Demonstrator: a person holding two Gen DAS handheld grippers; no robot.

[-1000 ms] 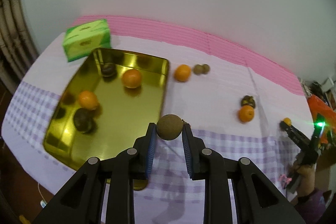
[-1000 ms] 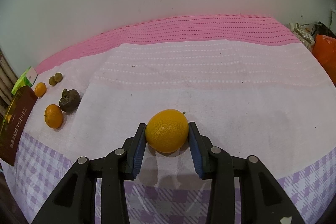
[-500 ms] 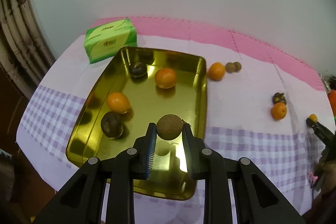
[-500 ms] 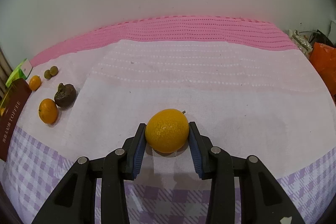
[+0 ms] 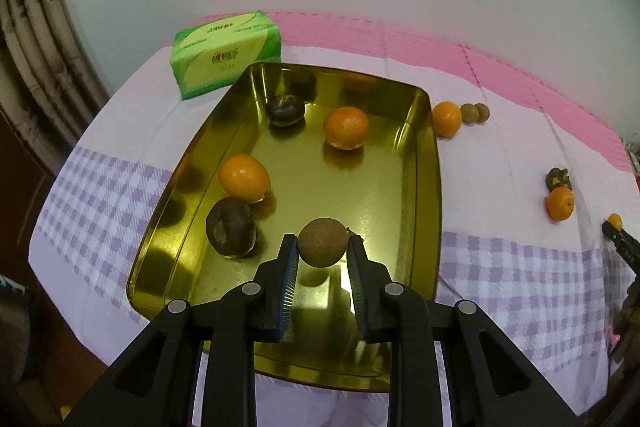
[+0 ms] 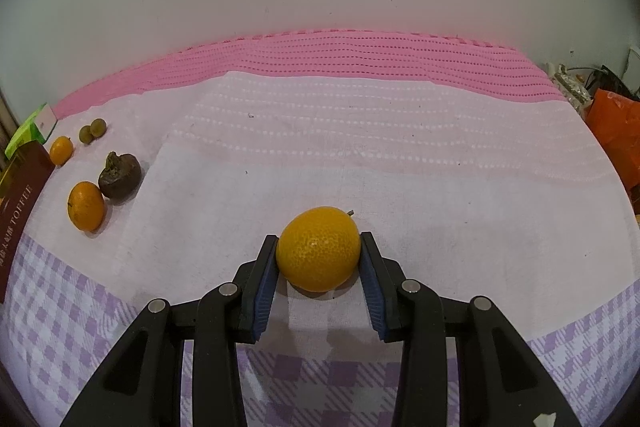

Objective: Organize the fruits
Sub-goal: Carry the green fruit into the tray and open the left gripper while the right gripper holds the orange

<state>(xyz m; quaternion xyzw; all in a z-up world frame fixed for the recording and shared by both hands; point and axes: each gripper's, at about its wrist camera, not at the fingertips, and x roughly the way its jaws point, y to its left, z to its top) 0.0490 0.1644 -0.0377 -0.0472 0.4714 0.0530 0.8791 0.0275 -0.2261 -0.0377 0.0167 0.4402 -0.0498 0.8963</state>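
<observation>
My left gripper [image 5: 322, 247] is shut on a small brown round fruit [image 5: 322, 242] and holds it above the near part of a gold tray [image 5: 424, 187]. The tray holds two oranges [image 5: 346, 127] [image 5: 244, 177] and two dark fruits [image 5: 231, 231] [image 5: 285, 109]. My right gripper [image 6: 319, 255] is shut on an orange [image 6: 319, 253] just above the white cloth. On the cloth at the left lie an orange [image 6: 86, 205], a dark fruit [image 6: 120, 178], another orange [image 6: 61, 149] and two small brown fruits [image 6: 93, 131].
A green tissue box [image 5: 226, 53] stands behind the tray. The tray's wall [image 6: 16, 195] shows at the left edge of the right wrist view. An orange bag [image 6: 618, 131] sits at the far right. The wall runs behind the pink cloth strip [image 6: 340, 63].
My left gripper has carried the brown fruit left, from beside the tray's right rim to over the tray's inside. My right gripper has drifted slightly with its orange still held.
</observation>
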